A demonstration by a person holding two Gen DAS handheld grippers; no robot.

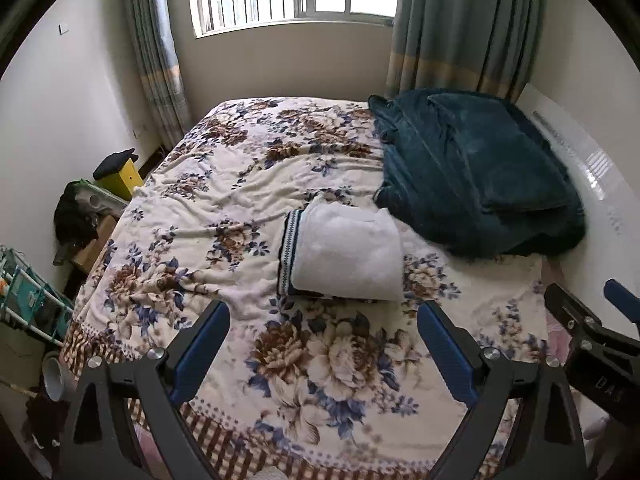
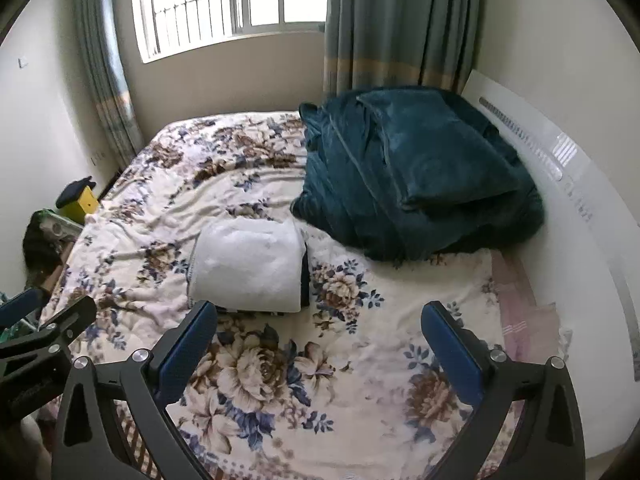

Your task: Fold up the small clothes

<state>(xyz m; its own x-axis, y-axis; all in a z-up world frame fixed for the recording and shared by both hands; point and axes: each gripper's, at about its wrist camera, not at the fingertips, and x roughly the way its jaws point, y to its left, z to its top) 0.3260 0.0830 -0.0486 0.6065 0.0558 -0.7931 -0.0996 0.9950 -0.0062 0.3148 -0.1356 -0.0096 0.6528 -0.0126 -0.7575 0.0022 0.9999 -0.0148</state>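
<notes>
White and fluffy, the folded garment [image 1: 346, 254] lies mid-bed on the flowered bedspread [image 1: 192, 208], just short of the teal blanket [image 1: 476, 172]. It looks soft and light (likely to slump if lifted by one corner), so I would take it at the banded edge [image 1: 289, 254] and the opposite fold. My left fingers [image 1: 324, 350] and right fingers [image 2: 318, 346] both stand wide apart, holding nothing. Open bedspread lies on the near and window sides; the blanket crowds the other.
</notes>
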